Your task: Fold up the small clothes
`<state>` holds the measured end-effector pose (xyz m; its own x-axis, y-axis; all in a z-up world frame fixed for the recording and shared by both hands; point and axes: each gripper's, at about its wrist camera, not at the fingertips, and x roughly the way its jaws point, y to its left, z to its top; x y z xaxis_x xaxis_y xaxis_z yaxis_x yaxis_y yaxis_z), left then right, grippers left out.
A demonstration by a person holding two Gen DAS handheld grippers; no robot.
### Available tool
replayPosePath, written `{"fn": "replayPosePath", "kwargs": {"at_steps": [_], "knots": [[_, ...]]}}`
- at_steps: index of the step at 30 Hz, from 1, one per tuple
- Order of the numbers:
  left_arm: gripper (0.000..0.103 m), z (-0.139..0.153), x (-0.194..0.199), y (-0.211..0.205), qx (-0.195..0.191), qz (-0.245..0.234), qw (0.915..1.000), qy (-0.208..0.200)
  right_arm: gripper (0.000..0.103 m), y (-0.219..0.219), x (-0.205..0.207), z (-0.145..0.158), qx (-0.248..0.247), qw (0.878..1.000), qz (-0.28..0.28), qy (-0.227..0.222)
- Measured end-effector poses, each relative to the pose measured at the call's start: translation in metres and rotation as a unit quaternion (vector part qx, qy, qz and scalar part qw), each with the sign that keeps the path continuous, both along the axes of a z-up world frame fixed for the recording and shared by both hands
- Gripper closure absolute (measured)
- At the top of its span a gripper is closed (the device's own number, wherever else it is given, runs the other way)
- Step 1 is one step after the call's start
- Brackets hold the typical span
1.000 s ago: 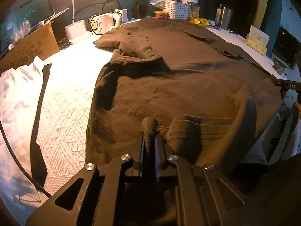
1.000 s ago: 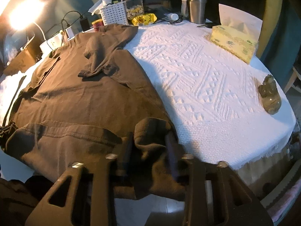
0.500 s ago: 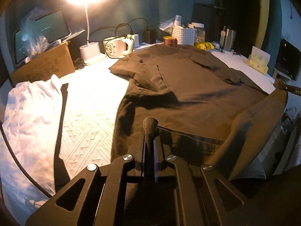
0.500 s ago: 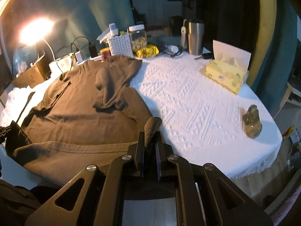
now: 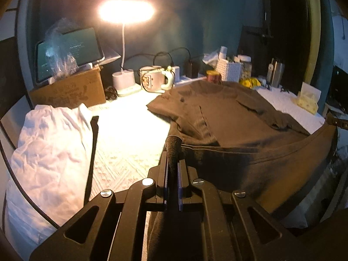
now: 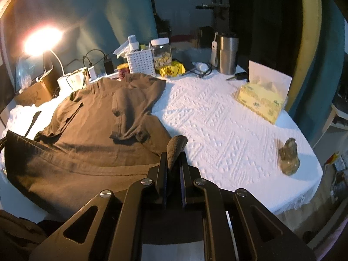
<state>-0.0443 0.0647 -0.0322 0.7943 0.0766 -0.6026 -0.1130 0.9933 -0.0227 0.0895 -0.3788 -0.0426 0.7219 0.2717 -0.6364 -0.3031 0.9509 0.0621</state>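
A brown t-shirt (image 5: 235, 117) lies on the white table cover with both sleeves folded in; it also shows in the right wrist view (image 6: 93, 121). My left gripper (image 5: 173, 163) is shut on the shirt's bottom hem at its left corner, a tuft of cloth sticking out between the fingers. My right gripper (image 6: 174, 163) is shut on the hem's right corner. Both hold the hem (image 5: 261, 152) lifted above the table's near edge, stretched between them.
A white garment (image 5: 50, 148) lies bunched at the left. At the back stand a lit lamp (image 5: 126, 13), a cardboard box (image 5: 69, 91), a white basket (image 6: 141, 62), a jar (image 6: 162, 53) and a steel tumbler (image 6: 227, 54). A tissue box (image 6: 261, 100) and a small figurine (image 6: 289, 156) sit right.
Both grippers have risen and pulled back, lifting the shirt's hem off the table. The right gripper, open around the cloth a second ago, has shut on it.
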Motion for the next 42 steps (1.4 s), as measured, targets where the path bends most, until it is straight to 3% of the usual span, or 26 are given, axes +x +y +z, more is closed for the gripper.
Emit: {"fn": "replayPosePath", "kwargs": {"at_steps": [14,42], "knots": [[0.098,0.027,0.005,0.013,0.010,0.006,0.9988,-0.047,0.093,0.011,0.007,0.021,0.001,0.999,-0.005,-0.031],[0.098,0.049,0.053,0.026,0.026,0.011,0.9968,-0.074,0.093,0.030,0.058,0.047,0.016,0.997,0.004,-0.076]]}}
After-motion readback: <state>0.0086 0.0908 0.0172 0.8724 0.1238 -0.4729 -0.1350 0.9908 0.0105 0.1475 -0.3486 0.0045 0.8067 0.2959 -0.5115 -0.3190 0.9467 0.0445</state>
